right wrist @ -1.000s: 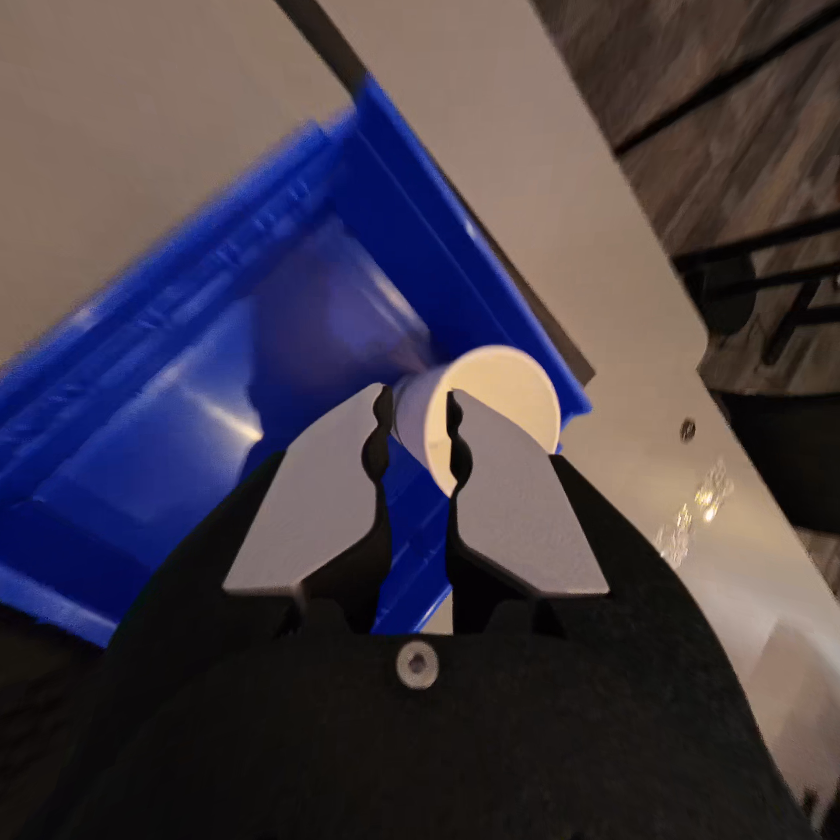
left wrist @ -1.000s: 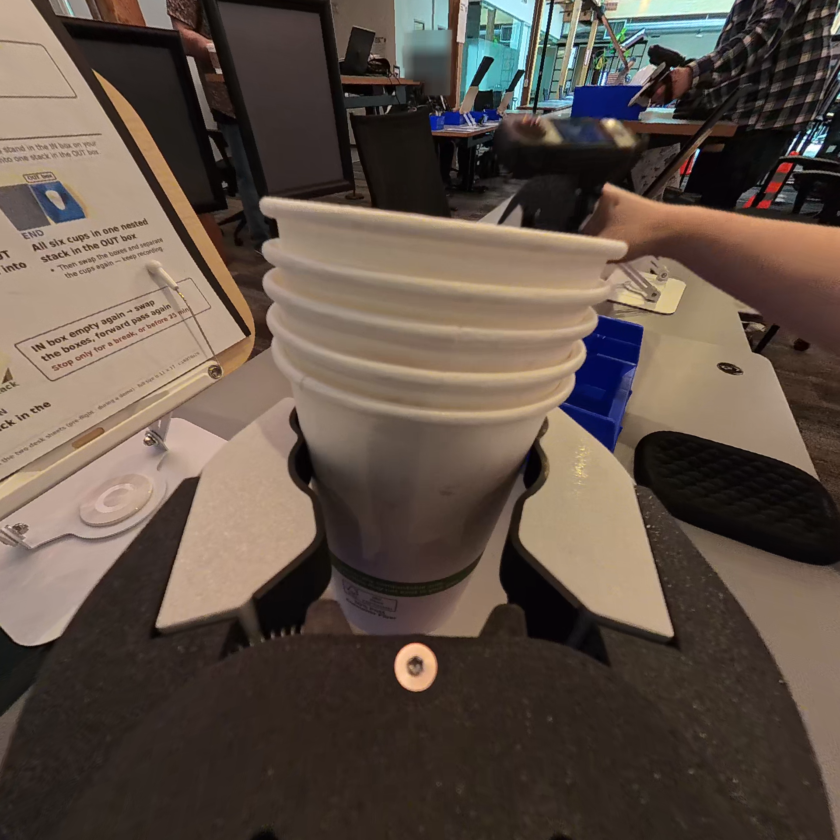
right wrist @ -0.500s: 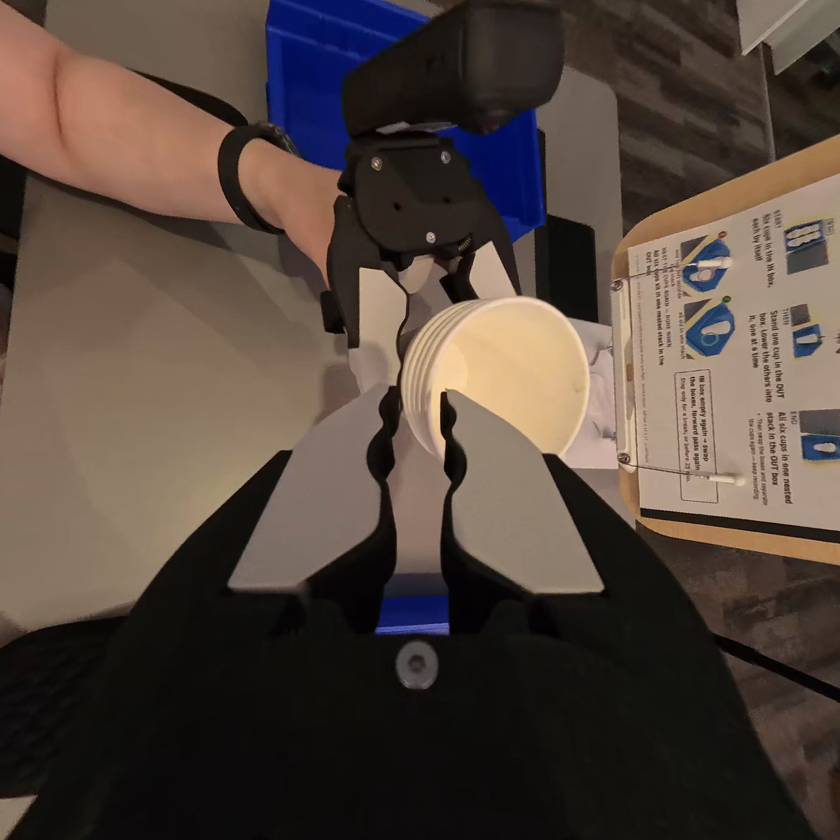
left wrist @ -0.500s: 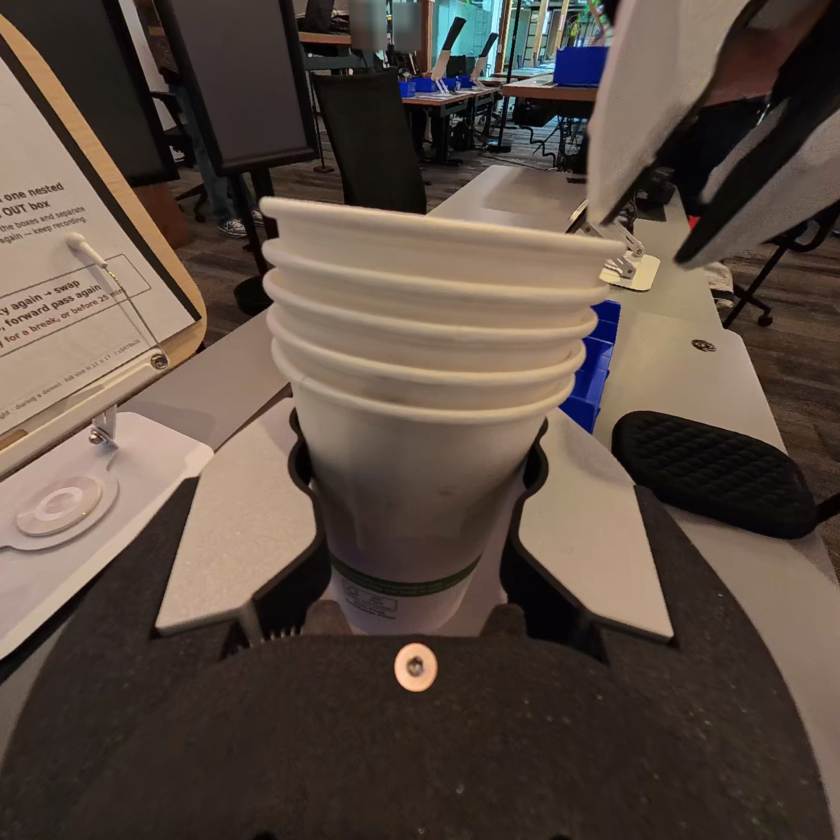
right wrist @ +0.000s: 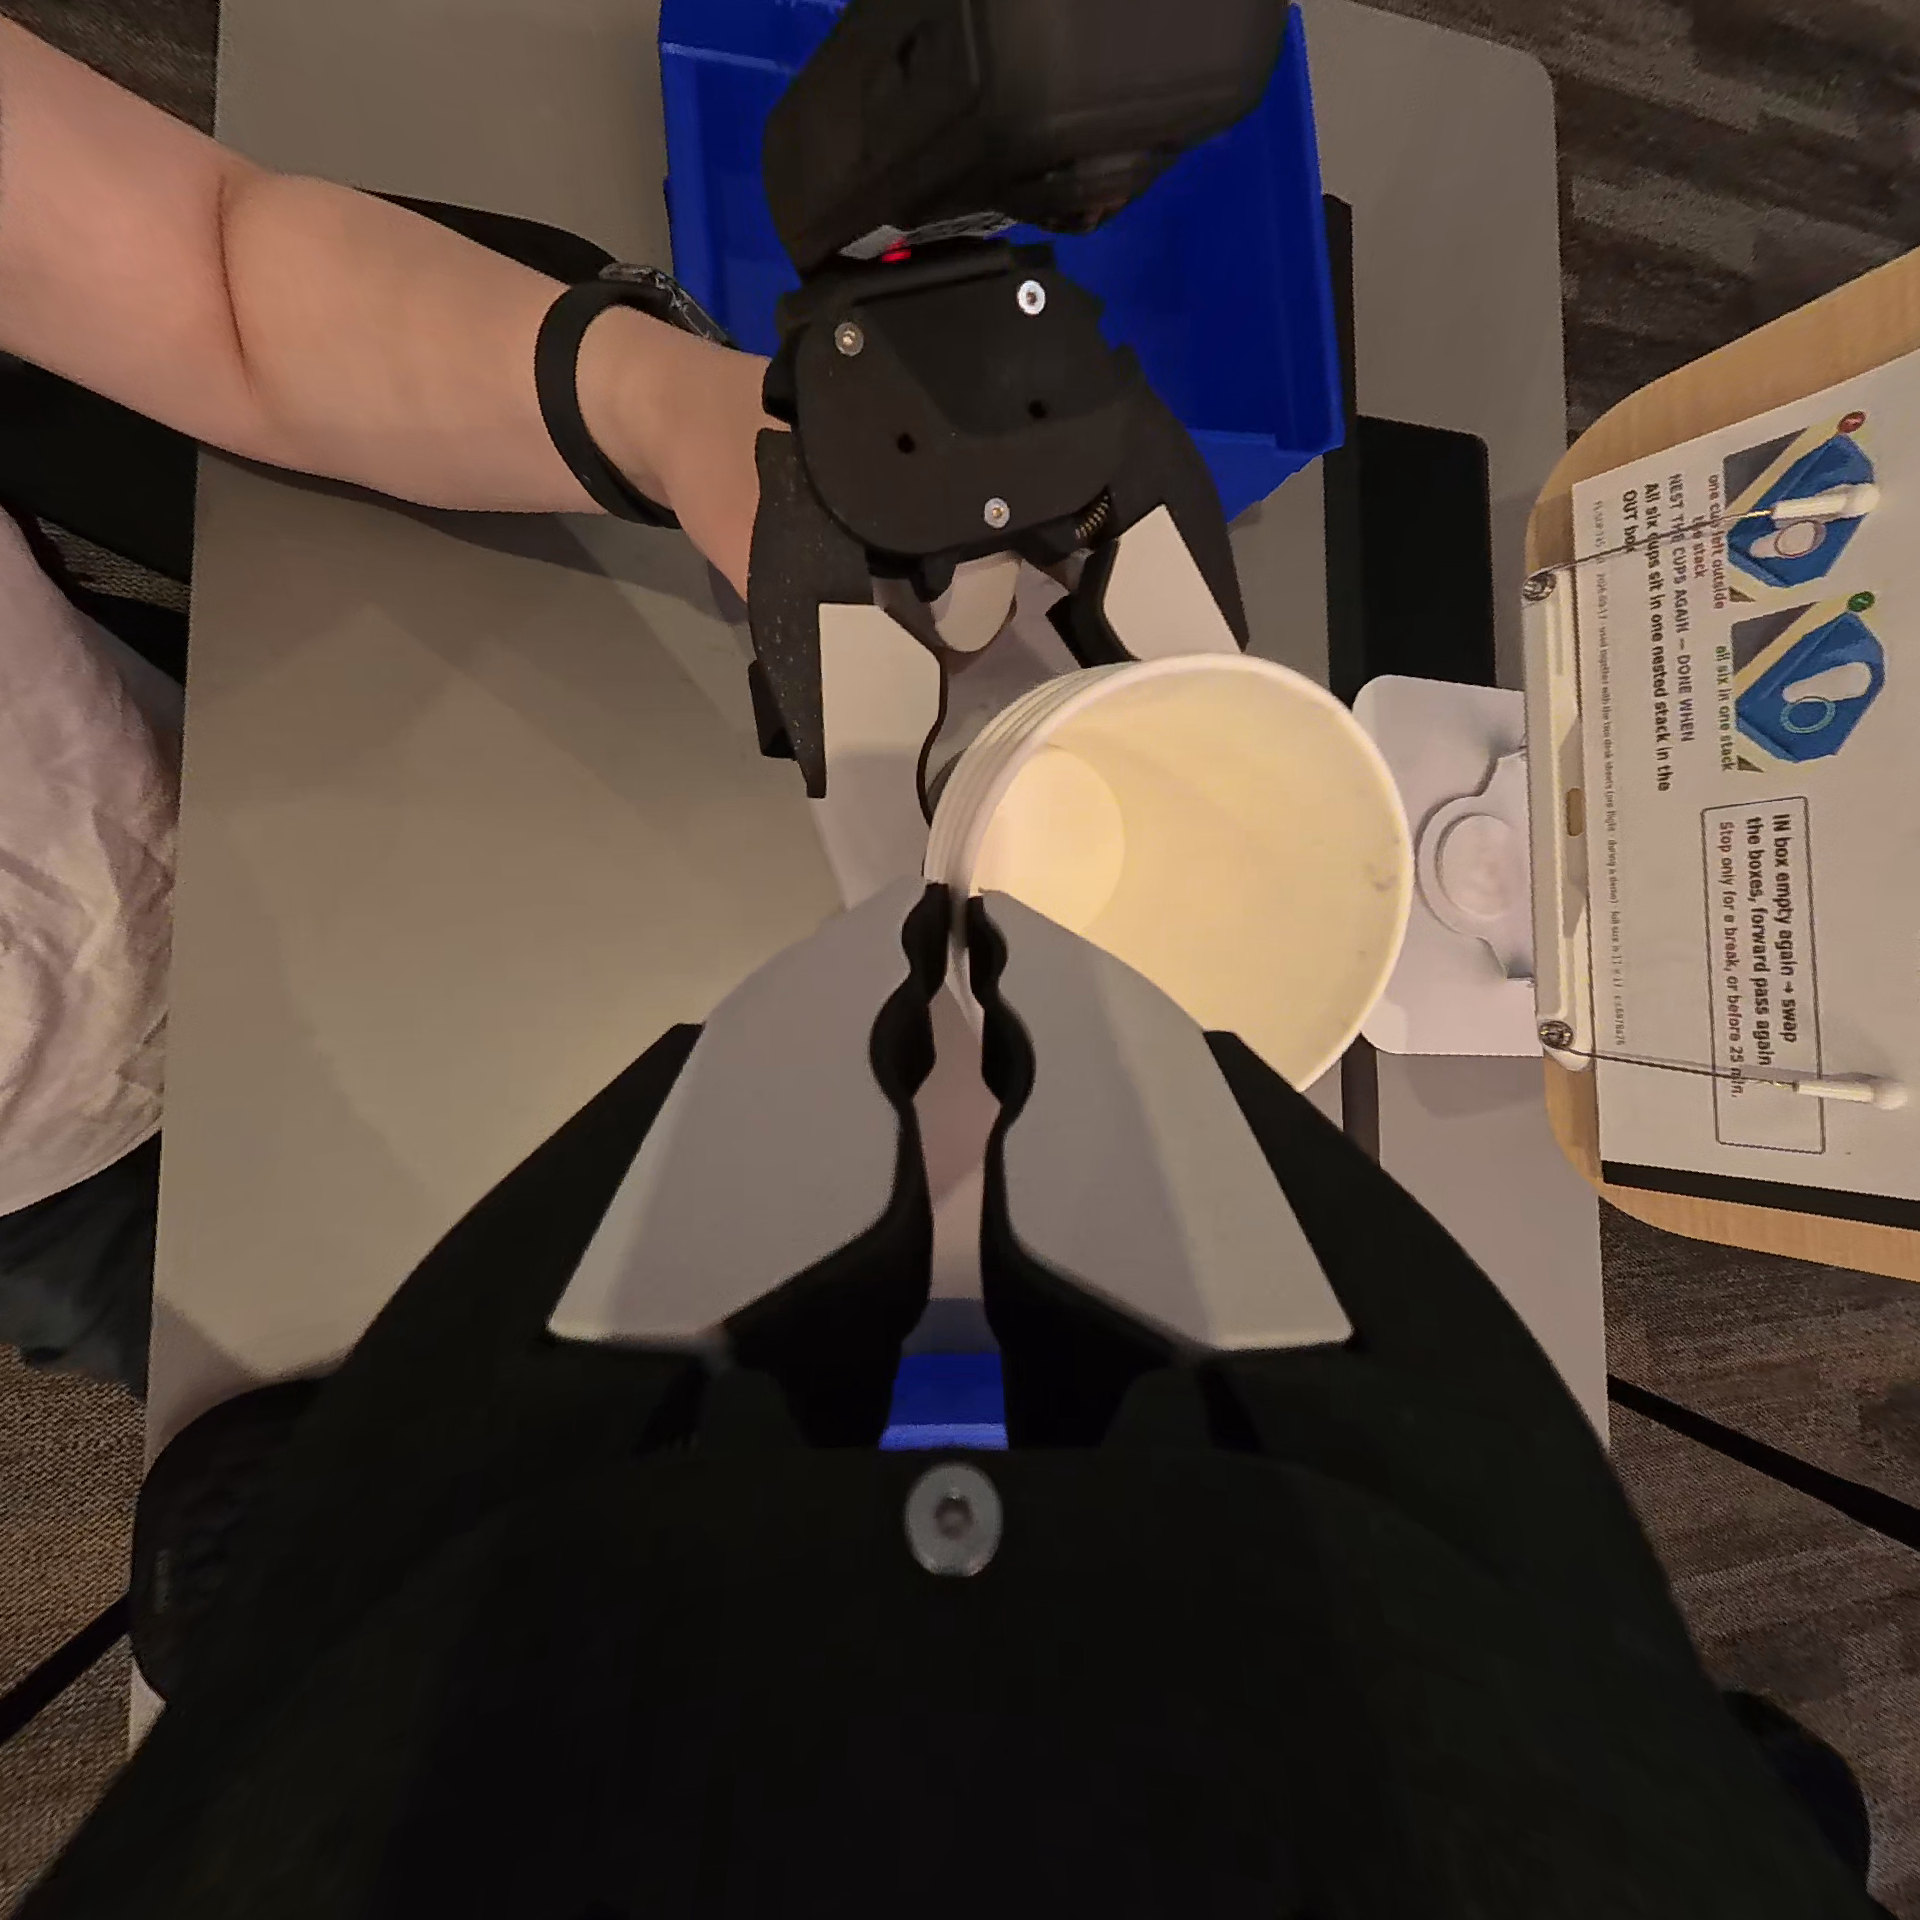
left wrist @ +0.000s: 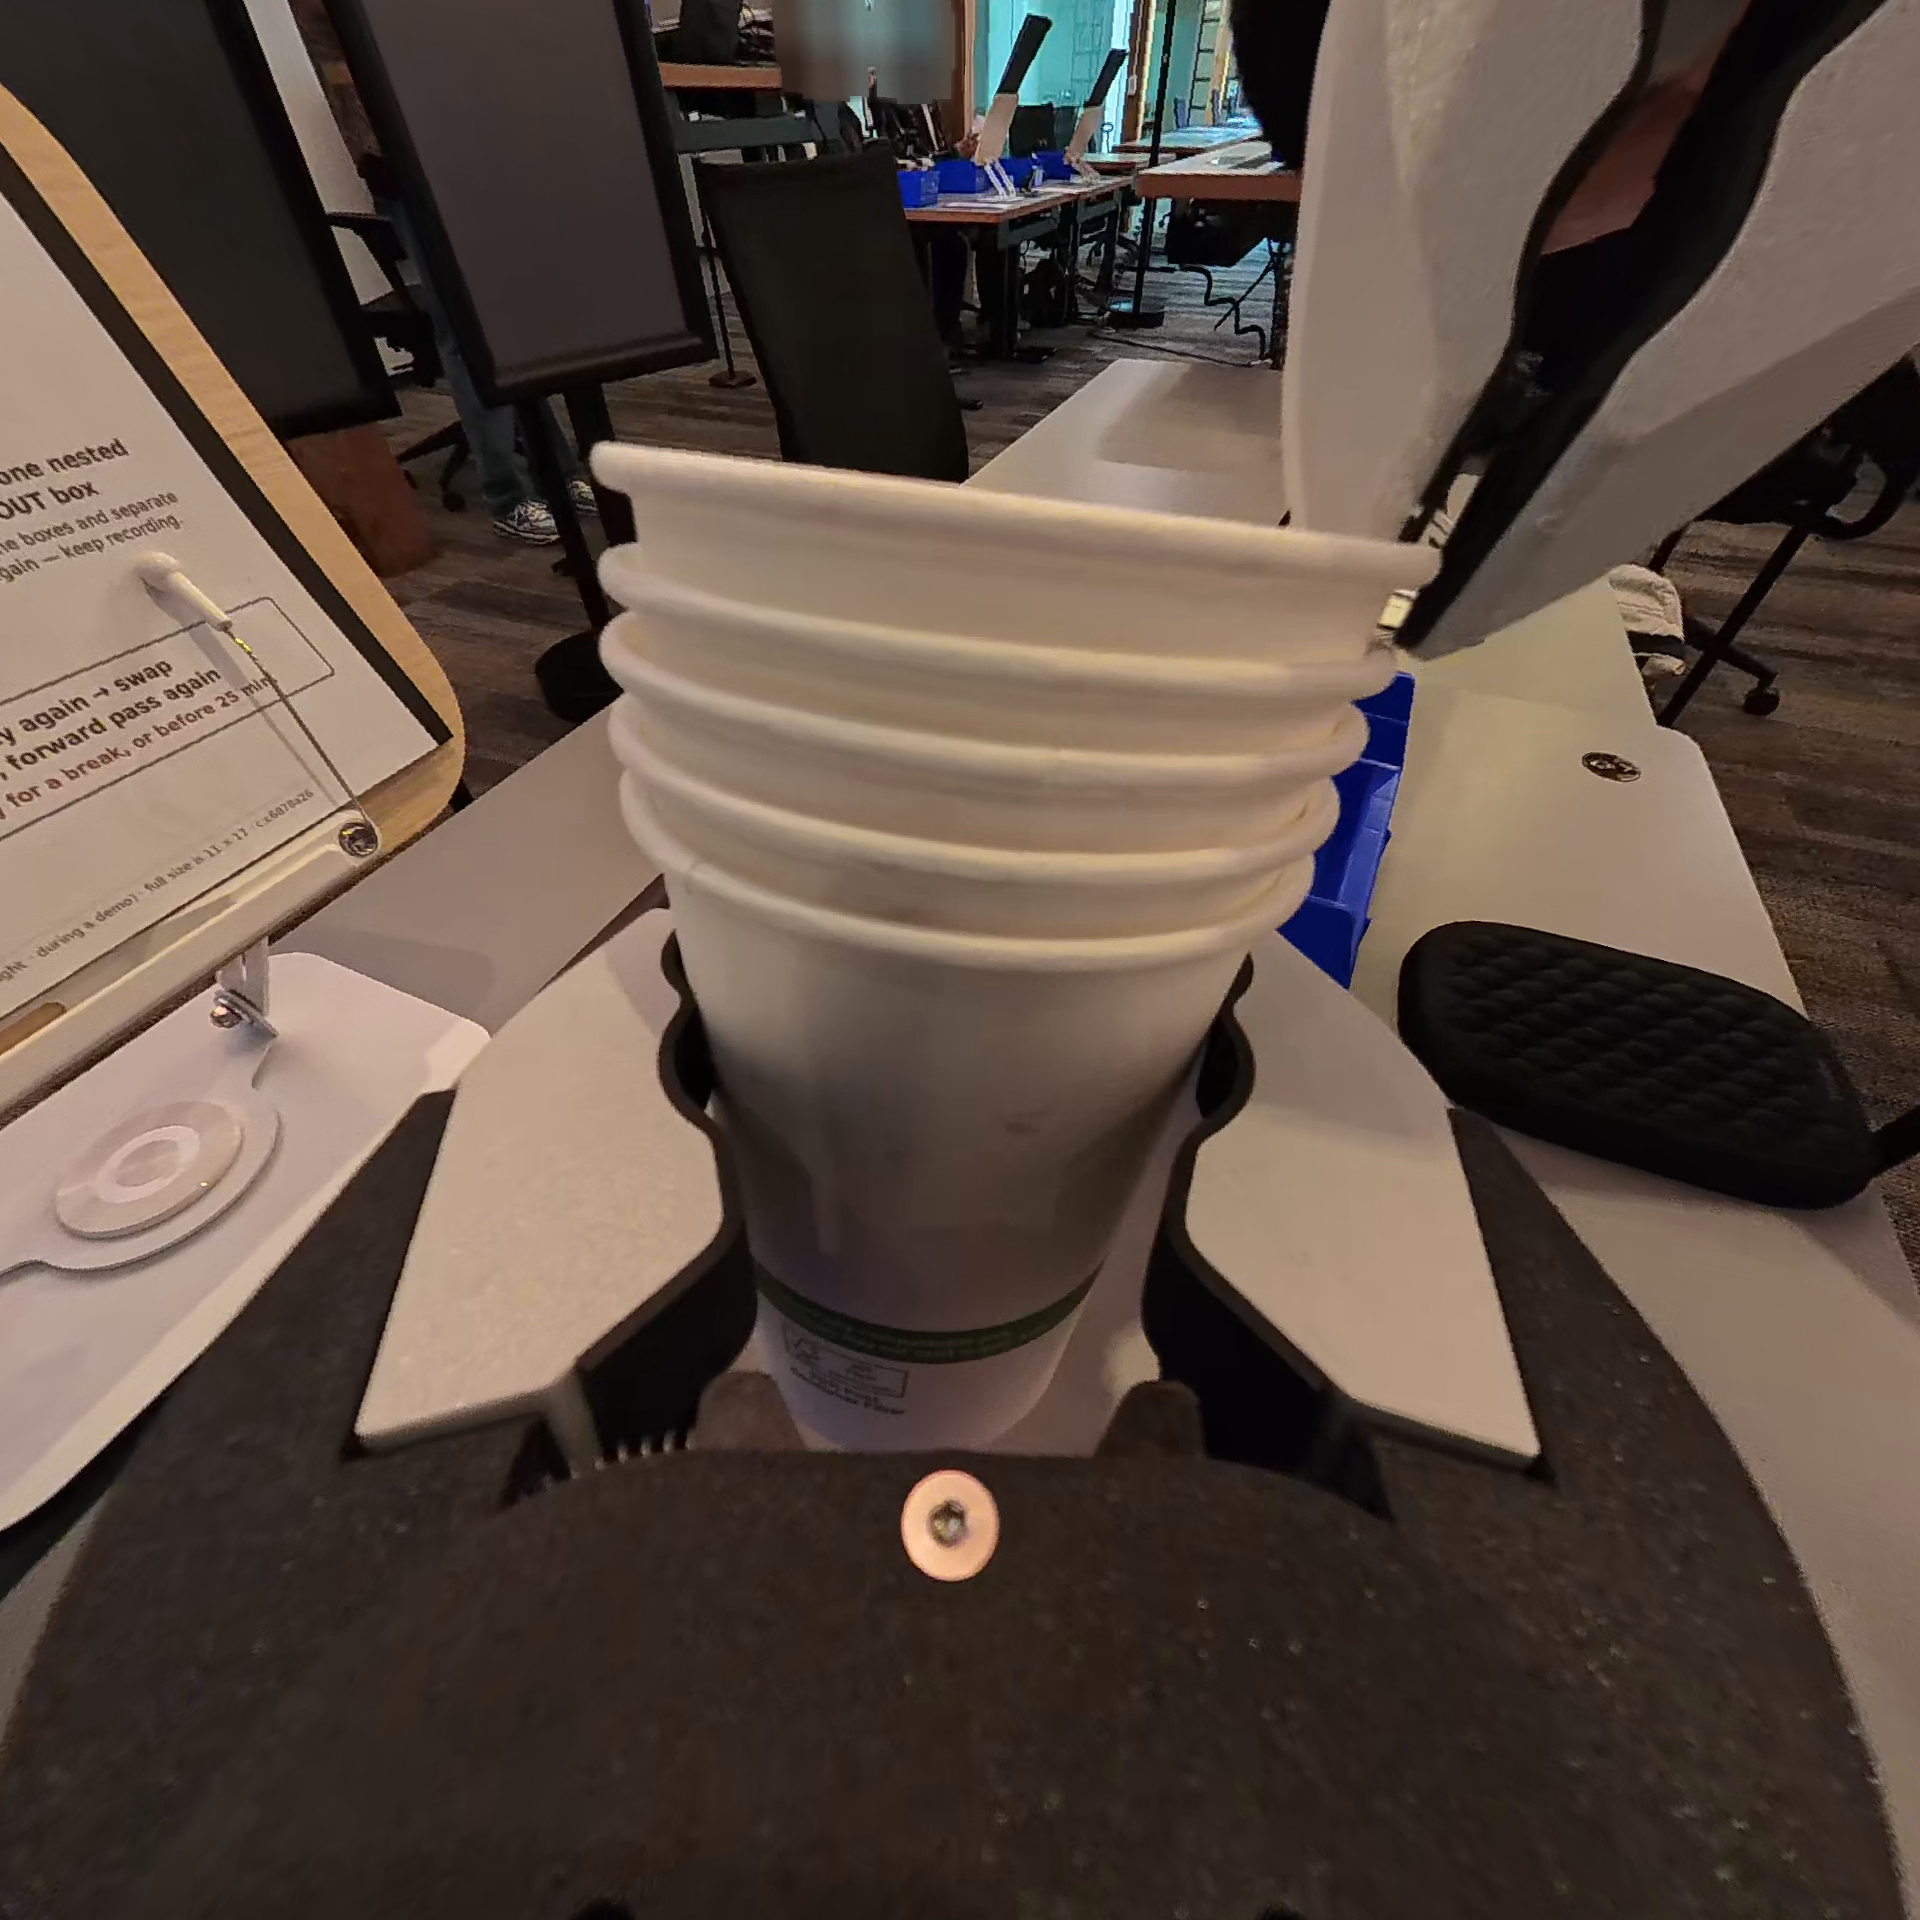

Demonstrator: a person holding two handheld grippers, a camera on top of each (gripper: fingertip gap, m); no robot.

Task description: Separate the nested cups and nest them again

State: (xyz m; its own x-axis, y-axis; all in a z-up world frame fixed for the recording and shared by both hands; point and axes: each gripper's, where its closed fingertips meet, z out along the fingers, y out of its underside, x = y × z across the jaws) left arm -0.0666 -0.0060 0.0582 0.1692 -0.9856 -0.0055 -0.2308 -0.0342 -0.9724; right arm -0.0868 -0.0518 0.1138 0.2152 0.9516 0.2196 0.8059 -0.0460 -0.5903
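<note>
my left claw point(left wrist: 951, 1122) clamps the cup stack point(left wrist: 966, 831). right claw point(right wrist: 951, 925) pinches its top cup rim; five cups left to separate.

the left hand-held gripper point(left wrist: 956, 1122) points level, its fingers spread wide and pressed on both sides of the stack of cups point(left wrist: 966, 935). the bare left forearm point(right wrist: 343, 343) reaches in from the side, a black band at the wrist. the right hand-held gripper point(right wrist: 952, 914) points steeply down, its fingers nearly together, pinching the top cup's rim.
</note>
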